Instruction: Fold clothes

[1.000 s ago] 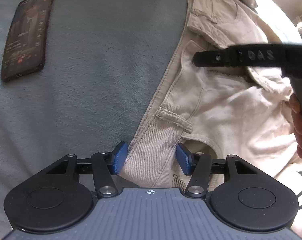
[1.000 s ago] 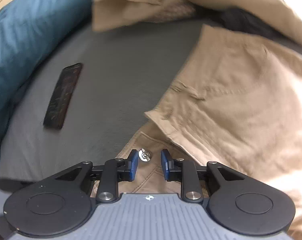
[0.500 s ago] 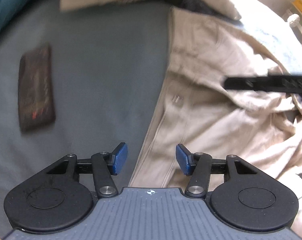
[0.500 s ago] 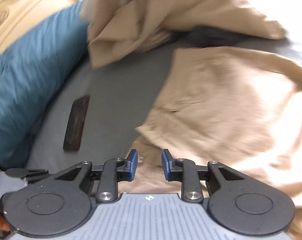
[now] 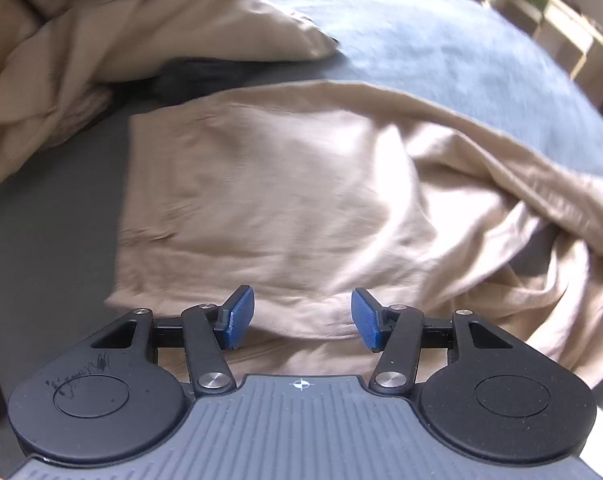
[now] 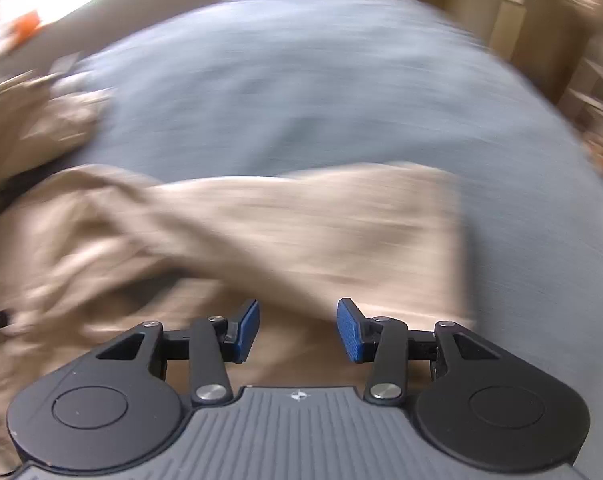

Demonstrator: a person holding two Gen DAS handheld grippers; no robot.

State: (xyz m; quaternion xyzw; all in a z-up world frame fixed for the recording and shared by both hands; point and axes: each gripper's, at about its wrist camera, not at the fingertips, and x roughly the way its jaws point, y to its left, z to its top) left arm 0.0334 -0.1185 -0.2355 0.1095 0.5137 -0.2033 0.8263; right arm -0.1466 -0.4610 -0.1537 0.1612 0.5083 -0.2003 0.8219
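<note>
The trousers [image 5: 285,200] lie spread on the bed cover [image 5: 441,48]. In the left wrist view, a heap of other clothes [image 5: 113,20] lies behind them, at upper left, with bare cover to their left and behind right. In the right wrist view, the trousers [image 6: 285,232] lie in front, bare cover [image 6: 321,92] behind and to the right.

Grey blanket [image 5: 441,52] underneath; blurred wooden furniture [image 6: 541,28] beyond.

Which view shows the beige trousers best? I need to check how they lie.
The left wrist view: the beige trousers appear fairly sharp, spread on the grey blanket. The right wrist view shows them smeared by motion blur.
</note>
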